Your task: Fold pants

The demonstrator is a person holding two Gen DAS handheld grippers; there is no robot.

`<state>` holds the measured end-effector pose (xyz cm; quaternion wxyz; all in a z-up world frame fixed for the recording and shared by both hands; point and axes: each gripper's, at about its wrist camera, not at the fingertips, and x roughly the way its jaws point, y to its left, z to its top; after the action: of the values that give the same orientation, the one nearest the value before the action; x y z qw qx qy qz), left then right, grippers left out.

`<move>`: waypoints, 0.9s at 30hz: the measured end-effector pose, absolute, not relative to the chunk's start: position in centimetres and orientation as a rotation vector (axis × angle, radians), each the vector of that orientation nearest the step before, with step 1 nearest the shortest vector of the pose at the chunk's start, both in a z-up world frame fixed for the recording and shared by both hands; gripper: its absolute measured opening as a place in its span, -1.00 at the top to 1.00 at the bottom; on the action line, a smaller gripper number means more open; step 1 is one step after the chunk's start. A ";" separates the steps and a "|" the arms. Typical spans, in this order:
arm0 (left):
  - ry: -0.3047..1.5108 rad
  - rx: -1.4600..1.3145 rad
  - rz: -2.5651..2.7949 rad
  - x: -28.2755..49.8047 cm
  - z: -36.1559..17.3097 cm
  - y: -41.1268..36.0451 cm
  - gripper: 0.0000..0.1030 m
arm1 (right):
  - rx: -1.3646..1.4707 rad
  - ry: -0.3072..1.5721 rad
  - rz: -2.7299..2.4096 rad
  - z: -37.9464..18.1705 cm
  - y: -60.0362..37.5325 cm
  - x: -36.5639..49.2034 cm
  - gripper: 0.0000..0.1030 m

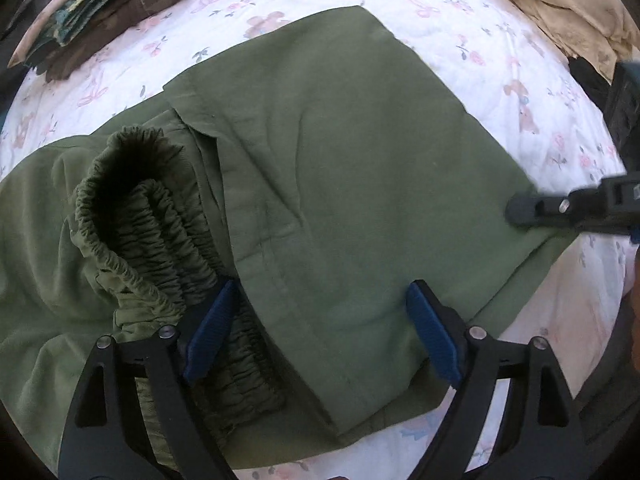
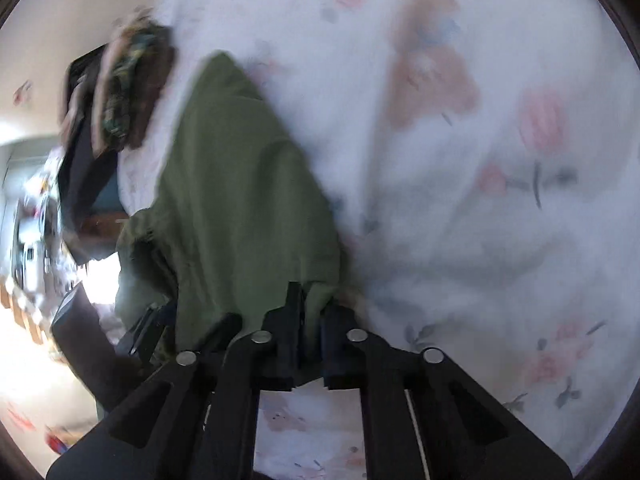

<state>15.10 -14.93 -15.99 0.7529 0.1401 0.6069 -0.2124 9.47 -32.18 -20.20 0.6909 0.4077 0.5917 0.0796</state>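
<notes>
Olive green pants (image 1: 328,168) lie on the bed, the legs folded flat over toward the elastic waistband (image 1: 160,240) at the left. My left gripper (image 1: 320,328) is open, its blue pads low over the near edge of the folded cloth, one pad beside the waistband. My right gripper (image 1: 532,210) shows at the right, shut on the pants' right edge. In the blurred right wrist view the right gripper (image 2: 310,308) has its jaws closed on the green cloth (image 2: 240,200).
A white floral bedsheet (image 1: 460,32) covers the bed. A stack of folded camouflage and brown clothes (image 1: 100,20) sits at the far left corner. A beige pillow (image 1: 560,4) lies at the far right. The bed edge runs along the left.
</notes>
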 end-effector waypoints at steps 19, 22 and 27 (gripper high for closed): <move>1.363 0.085 -0.517 14.1 -11.4 -12.4 -0.62 | 0.438 1.176 0.119 -11.6 -29.3 11.8 0.65; 1.290 0.062 -0.498 14.0 -7.7 -9.3 -0.63 | 0.344 1.148 0.168 -10.7 -27.8 16.8 0.63; 1.197 0.029 -0.344 16.7 -4.7 -3.1 -0.63 | 0.389 1.186 0.162 -12.6 -29.6 23.6 -0.17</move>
<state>16.70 -3.07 -4.74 0.8123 0.0134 0.5604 -0.1609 23.58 -29.64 -12.65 0.8084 0.1818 0.5547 0.0758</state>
